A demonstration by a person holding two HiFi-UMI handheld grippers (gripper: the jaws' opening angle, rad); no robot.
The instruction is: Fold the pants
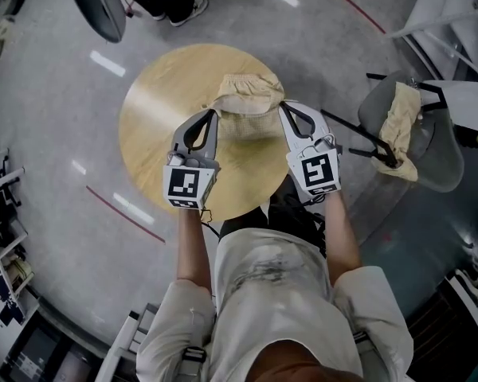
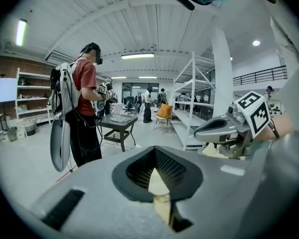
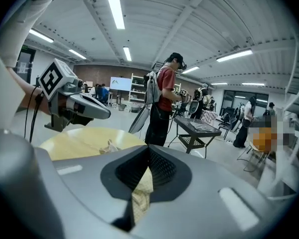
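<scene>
Both forearms reach forward over the near edge of the table (image 1: 155, 114), side by side, elbows close to the body. The left gripper (image 1: 214, 112) and the right gripper (image 1: 281, 107) point away from the person and slightly down, marker cubes facing up. Their tips angle in toward each other above the table's middle.

The pants (image 1: 247, 94) lie bunched on the table's far half, between the two tips. Each gripper takes one near corner of them. Both pairs of jaws are pressed together on beige cloth.

Only the head view shows the whole round tabletop, the pants as one heap and both arms at once. It does not show the pinch. Each gripper view does: a strip of beige cloth sits clamped in the dark throat of the jaws. The gripper views also show the room beyond the table: a person in a red shirt (image 2: 83, 101) standing past its far side, a small black table (image 2: 114, 123) and shelving.

By count there are two grippers, one round table and one pair of pants on it. A second beige cloth (image 1: 402, 130) is draped on a grey chair (image 1: 442, 161) right of the table. Another chair (image 1: 99, 6) stands beyond the table's far left.
</scene>
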